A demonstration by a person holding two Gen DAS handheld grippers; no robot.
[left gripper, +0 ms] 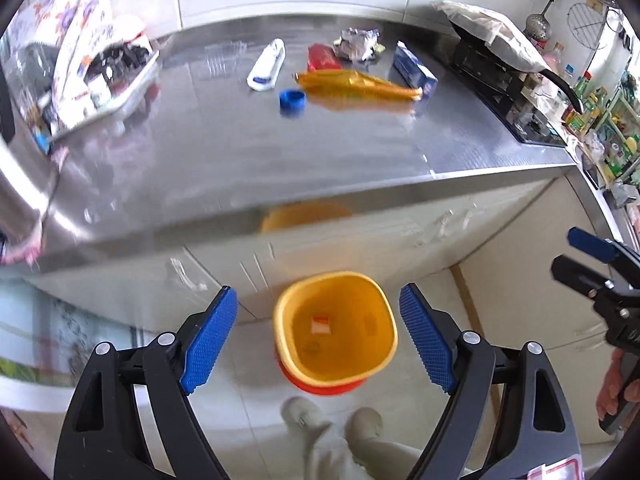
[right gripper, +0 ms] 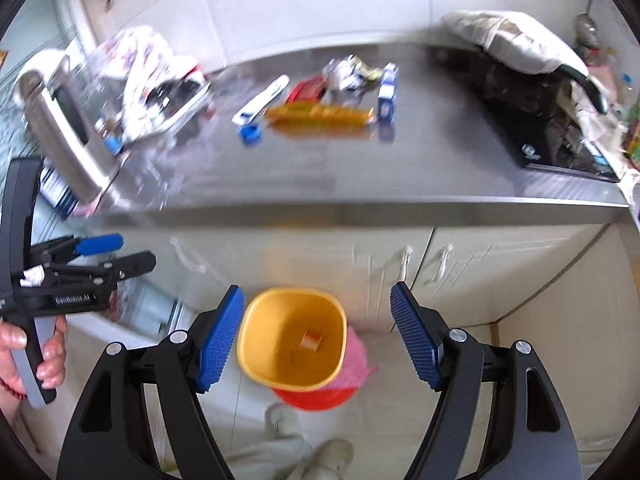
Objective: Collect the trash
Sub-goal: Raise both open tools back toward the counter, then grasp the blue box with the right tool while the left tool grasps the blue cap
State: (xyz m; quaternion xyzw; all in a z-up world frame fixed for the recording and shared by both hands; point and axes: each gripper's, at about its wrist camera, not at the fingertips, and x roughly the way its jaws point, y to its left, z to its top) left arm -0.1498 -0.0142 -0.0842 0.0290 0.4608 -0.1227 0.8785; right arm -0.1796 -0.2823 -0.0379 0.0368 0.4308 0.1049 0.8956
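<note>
Left hand-held gripper (left gripper: 318, 338) and right hand-held gripper (right gripper: 317, 334), both held above the floor in front of the bench (left gripper: 320, 152). Each has its blue-padded jaws spread wide with nothing between them. Directly below and between the jaws of each stands the yellow bin (left gripper: 335, 330), seated on a red base (left gripper: 324, 387) on the floor; a small red-and-white scrap (left gripper: 320, 325) lies at its bottom. In the right wrist view a pink cloth (right gripper: 355, 354) touches the bin's right side.

The remaining trash lies on the bench, ahead of and above both hand-held grippers, well apart from them: a white tube (left gripper: 267, 65), a blue cap (left gripper: 292, 101) just beside it, an orange wrapper (left gripper: 356, 85), a red packet (left gripper: 322, 57), crumpled foil (left gripper: 358, 43) and a blue-and-white carton (left gripper: 414, 68) to the right of the group. Farther left sits a tray (left gripper: 132, 88) under a floral cloth (left gripper: 76, 28); farther right, a black stove (left gripper: 504, 92).
</note>
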